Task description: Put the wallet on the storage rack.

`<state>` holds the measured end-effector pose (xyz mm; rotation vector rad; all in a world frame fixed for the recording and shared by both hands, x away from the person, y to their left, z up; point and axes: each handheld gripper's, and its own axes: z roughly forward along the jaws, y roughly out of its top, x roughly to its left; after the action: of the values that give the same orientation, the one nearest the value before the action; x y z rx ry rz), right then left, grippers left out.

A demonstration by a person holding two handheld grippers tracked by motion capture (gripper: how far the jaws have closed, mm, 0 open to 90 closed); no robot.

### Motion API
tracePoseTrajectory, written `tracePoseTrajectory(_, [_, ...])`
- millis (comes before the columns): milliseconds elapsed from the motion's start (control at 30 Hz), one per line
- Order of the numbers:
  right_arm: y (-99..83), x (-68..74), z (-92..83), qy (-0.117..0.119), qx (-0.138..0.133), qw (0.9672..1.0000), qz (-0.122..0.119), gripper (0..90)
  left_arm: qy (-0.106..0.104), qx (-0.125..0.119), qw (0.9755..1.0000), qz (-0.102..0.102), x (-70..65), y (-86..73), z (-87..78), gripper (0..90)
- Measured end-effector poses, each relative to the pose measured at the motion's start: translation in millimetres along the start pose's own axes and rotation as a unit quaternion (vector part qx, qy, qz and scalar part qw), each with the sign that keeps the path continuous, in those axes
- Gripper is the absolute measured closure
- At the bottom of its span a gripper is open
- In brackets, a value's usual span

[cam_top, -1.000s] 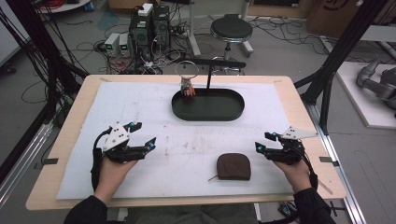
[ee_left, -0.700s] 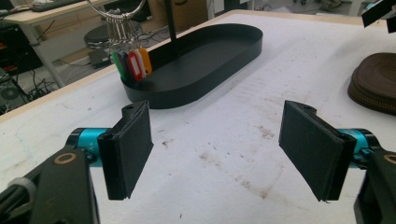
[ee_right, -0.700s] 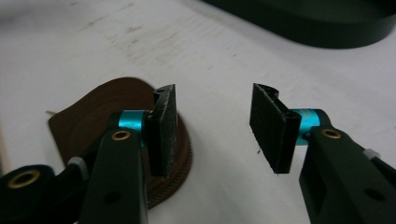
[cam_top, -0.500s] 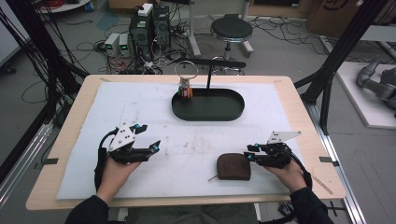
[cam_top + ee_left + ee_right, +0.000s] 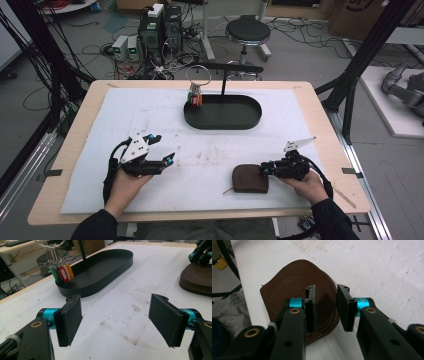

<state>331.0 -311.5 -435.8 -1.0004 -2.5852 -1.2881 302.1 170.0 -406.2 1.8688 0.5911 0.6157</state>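
A brown leather zip pouch lies flat near the table's front edge, right of centre. My right gripper points left at the pouch's right end. In the right gripper view the pouch lies under and between the jaws of the right gripper. These jaws have just been closing to a narrow gap over its zipped edge, and I see no pad pressing on it. My left gripper rests at the front left, wide open and empty. The pouch shows at the right edge of its view.
A black oval tray stands at the back centre of the white mat. A thin post rises from it. A ring of coloured key tags hangs by the tray's left end. Bare stained mat lies between my hands.
My right gripper has moved left and down onto the pouch's right end, and its jaws have narrowed from wide open. The left gripper has stayed about where it was.
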Motion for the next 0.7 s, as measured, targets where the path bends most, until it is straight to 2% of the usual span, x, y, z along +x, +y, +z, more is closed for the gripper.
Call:
tracePoseTrajectory(100, [1.5, 2.3, -1.7, -0.015, -0.006, 0.9998, -0.015, 82.9, -0.004, 0.000, 1.0000, 0.003, -2.3, 1.2, 1.8, 26.7])
tracePoseTrajectory(167, [3.1, 6.0, -1.8, -0.027, -0.008, 0.9991, -0.030, 85.3, -0.007, 0.000, 1.0000, 0.004, -3.8, 1.8, 2.5, 26.8])
tracePoseTrajectory(333, [8.3, 14.0, -2.8, -0.042, -0.030, 0.9975, -0.048, 87.3, -0.010, -0.001, 0.9999, 0.006, -5.2, 2.9, 3.7, 26.9])
tracePoseTrajectory(500, [14.2, 21.5, -6.2, -0.058, -0.061, 0.9943, -0.067, 87.8, -0.015, -0.006, 0.9999, 0.002, -5.7, 4.5, 4.6, 26.9])
tracePoseTrajectory(700, [20.3, 29.8, -10.0, -0.063, -0.090, 0.9897, -0.092, 88.1, -0.030, -0.016, 0.9994, 0.002, -9.6, 8.2, 9.3, 26.9])
